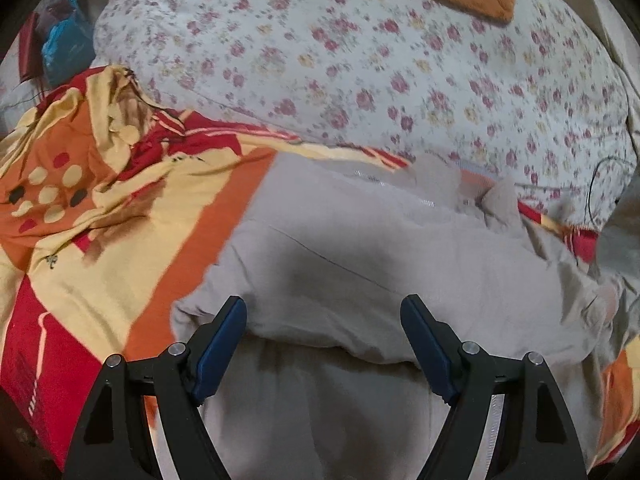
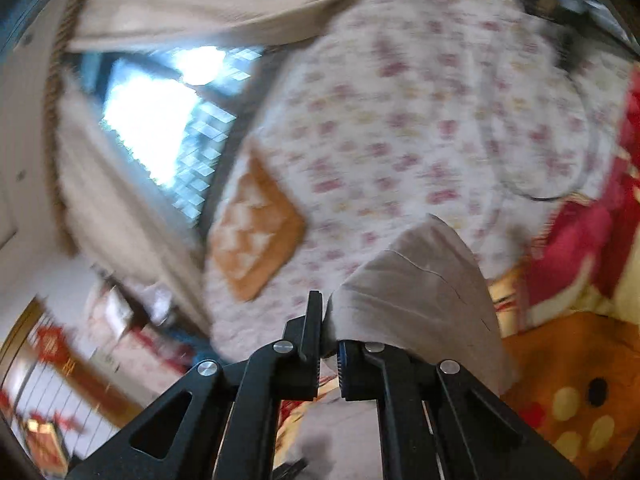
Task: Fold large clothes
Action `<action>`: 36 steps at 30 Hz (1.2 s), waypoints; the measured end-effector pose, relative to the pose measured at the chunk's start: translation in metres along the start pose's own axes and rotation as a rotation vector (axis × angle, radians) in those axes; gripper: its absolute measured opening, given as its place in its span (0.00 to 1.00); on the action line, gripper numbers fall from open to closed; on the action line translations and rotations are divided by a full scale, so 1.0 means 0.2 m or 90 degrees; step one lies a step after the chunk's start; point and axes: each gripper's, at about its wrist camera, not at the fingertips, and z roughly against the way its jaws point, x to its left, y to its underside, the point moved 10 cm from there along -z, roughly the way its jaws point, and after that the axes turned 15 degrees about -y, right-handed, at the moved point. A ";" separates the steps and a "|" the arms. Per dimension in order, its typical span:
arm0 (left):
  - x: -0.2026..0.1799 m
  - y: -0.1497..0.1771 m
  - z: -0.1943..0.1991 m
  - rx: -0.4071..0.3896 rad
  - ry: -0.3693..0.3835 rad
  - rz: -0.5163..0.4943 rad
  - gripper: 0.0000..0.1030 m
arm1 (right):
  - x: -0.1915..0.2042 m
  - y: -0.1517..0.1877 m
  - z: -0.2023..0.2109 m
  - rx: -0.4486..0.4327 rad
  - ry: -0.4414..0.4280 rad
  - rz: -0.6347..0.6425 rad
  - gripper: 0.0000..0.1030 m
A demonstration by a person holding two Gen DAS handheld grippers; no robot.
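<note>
Bed [image 1: 100, 264]: grey garment [image 1: 360, 248], floral quilt [image 1: 360, 60] on top.

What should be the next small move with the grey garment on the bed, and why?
Probably carry the pinched edge across with the right gripper. It is shut on the grey garment, whose fabric rises from its jaws. The left gripper is open above the part lying flat on the orange and red bedsheet, so nothing pins that side yet.
</note>
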 end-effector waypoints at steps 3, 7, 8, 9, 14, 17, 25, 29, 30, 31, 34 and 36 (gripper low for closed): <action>0.05 -0.02 0.05 -0.012 0.006 0.019 0.77 | 0.25 0.11 -0.12 0.039 -0.074 0.005 0.05; 0.13 -0.03 0.09 -0.019 0.012 0.047 0.77 | 0.48 0.33 -0.37 0.083 -0.188 -0.038 0.05; 0.16 -0.02 0.09 -0.016 0.012 0.056 0.77 | 0.50 0.39 -0.41 0.092 -0.204 -0.048 0.05; 0.19 -0.02 0.09 -0.011 0.010 0.065 0.77 | 0.50 0.46 -0.46 0.103 -0.217 -0.057 0.06; 0.29 -0.01 0.08 -0.003 0.004 0.086 0.82 | 0.12 1.18 -0.66 0.336 -0.039 -0.085 0.26; 0.27 -0.01 0.08 -0.001 0.024 0.086 0.85 | -0.10 1.46 -0.56 0.443 0.077 -0.060 0.29; 0.04 0.06 0.02 0.041 0.120 0.035 0.95 | -0.09 1.31 -0.27 0.416 0.140 0.071 0.55; -0.01 0.08 -0.06 0.010 0.058 -0.039 0.92 | -0.11 1.22 -0.13 0.378 0.163 0.078 0.61; -0.01 0.08 -0.07 0.009 0.048 -0.049 0.85 | -0.13 1.19 -0.10 0.369 0.176 0.083 0.62; -0.01 0.08 -0.09 0.011 0.048 -0.058 0.75 | -0.14 1.18 -0.08 0.368 0.188 0.089 0.63; -0.05 0.06 -0.13 0.019 0.044 -0.112 0.23 | -0.21 1.16 -0.04 0.375 0.251 0.136 0.63; -0.05 -0.02 -0.11 -0.006 0.032 -0.129 0.03 | -0.24 1.14 -0.02 0.376 0.272 0.156 0.63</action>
